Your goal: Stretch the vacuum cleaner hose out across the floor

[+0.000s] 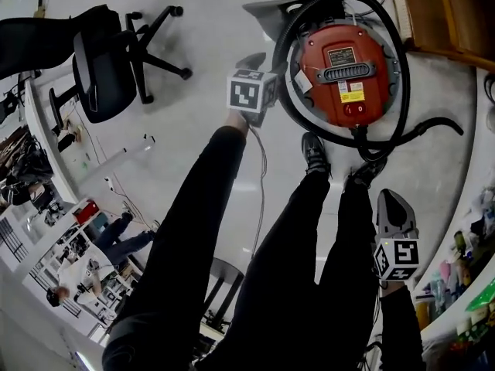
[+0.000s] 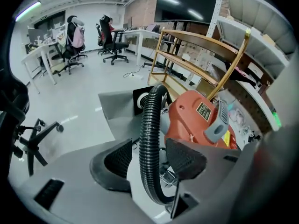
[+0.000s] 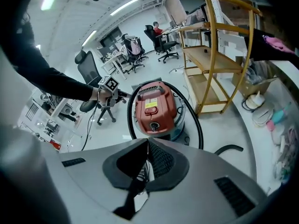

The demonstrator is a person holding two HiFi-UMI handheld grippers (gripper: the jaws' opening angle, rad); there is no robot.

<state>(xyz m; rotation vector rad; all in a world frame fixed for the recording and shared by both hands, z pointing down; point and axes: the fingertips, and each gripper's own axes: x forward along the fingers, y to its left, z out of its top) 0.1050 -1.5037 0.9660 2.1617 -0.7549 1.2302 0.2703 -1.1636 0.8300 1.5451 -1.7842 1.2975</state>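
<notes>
The red vacuum cleaner (image 1: 344, 76) stands on the floor with its black ribbed hose (image 1: 402, 91) looped around the body. My left gripper (image 1: 261, 62) is at the loop's left side. In the left gripper view the hose (image 2: 148, 125) runs upright between the jaws of the left gripper (image 2: 150, 158), which stand open, and there is a gap at the right pad (image 2: 186, 157). My right gripper (image 1: 390, 198) hangs low beside my right leg, away from the vacuum cleaner (image 3: 152, 107). The right gripper (image 3: 147, 144) is shut with nothing in it. A free end of the hose (image 3: 229, 149) lies on the floor.
A black office chair (image 1: 108, 60) stands to the left. A wooden shelf rack (image 1: 441, 14) is right behind the vacuum. A grey flat panel (image 2: 117, 108) lies behind the hose. My feet (image 1: 313, 151) are close to the vacuum. A cluttered counter (image 1: 472, 269) runs along the right.
</notes>
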